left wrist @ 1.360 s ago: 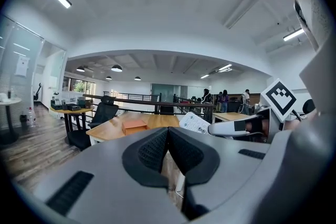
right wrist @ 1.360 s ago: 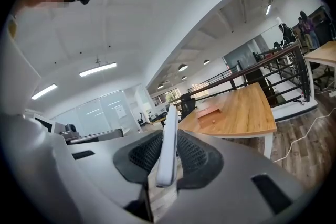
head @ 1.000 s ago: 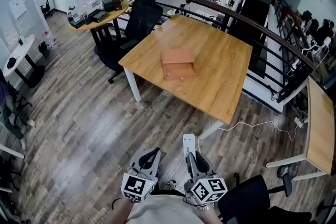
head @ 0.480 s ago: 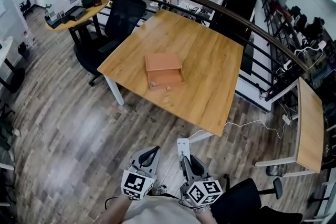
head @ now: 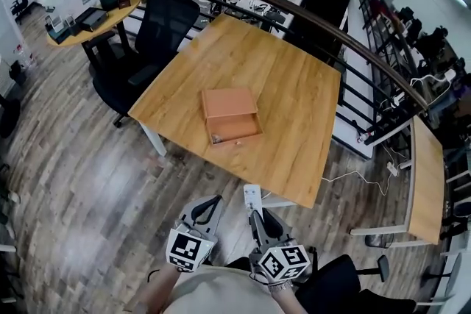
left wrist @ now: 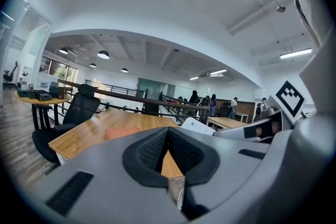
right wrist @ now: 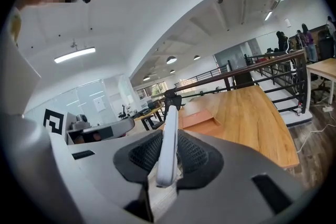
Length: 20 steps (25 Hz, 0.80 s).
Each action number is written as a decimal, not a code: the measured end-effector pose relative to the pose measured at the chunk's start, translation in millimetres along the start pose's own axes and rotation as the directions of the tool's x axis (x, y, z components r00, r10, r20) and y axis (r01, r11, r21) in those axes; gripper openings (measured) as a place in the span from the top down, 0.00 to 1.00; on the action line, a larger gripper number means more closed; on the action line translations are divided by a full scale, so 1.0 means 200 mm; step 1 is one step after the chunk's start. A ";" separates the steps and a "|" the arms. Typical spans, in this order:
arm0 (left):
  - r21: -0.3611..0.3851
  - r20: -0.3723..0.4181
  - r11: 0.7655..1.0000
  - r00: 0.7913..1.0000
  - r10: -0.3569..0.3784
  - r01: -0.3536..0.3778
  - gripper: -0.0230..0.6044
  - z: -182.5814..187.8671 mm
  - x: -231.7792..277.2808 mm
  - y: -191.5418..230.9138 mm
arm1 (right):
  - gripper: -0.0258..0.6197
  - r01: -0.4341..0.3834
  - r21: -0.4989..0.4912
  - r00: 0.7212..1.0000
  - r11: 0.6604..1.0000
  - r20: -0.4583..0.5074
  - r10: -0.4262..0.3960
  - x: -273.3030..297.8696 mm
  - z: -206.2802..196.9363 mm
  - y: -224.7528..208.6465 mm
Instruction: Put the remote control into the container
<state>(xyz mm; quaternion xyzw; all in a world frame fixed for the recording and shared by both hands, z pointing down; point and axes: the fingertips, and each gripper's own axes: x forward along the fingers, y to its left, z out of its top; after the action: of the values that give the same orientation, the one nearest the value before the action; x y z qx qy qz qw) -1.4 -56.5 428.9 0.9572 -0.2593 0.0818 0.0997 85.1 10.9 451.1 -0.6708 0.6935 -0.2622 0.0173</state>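
Note:
A white remote control (head: 252,197) sticks out forward from my right gripper (head: 257,218), which is shut on it; in the right gripper view the remote (right wrist: 168,139) stands edge-on between the pads. My left gripper (head: 204,209) is beside it, shut with nothing in it, its pads (left wrist: 155,149) meeting. Both are held low near the person's body, over the floor, short of the table. The container, a shallow orange-brown box (head: 230,115), lies closed-looking on the wooden table (head: 294,92); it shows also as the box (right wrist: 202,120) and the box (left wrist: 121,132).
A black office chair (head: 151,26) stands at the table's far left. A dark curved railing (head: 316,11) runs behind the table. Another desk (head: 425,187) is at the right, a second chair (head: 346,287) by my right side. A white cable (head: 353,176) lies on the plank floor.
The view has come closer to the table and swung a little left; the box sits nearer the middle now. Both grippers keep their pose, the remote still held.

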 end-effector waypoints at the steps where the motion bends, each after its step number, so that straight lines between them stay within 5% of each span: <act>1: 0.008 -0.005 1.000 1.000 0.005 -0.005 0.95 0.00 0.01 0.07 | 0.80 -0.003 -0.004 1.000 1.000 0.005 0.003 0.06 0.03 0.02; 10: -0.015 0.004 1.000 1.000 0.026 -0.026 0.95 0.03 0.22 0.32 | 0.80 -0.034 -0.013 0.999 0.999 -0.026 0.033 0.37 0.09 -0.01; 20: -0.042 -0.027 0.992 0.992 0.121 -0.122 0.95 0.07 0.72 0.46 | 0.80 -0.149 -0.005 0.978 0.989 -0.146 0.146 0.92 0.24 -0.44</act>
<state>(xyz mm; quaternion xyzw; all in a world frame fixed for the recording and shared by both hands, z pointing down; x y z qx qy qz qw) 75.0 -207.0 459.0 0.9361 -0.3178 0.0935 0.1182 165.6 -173.9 504.5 -0.5967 0.7429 -0.3026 -0.0193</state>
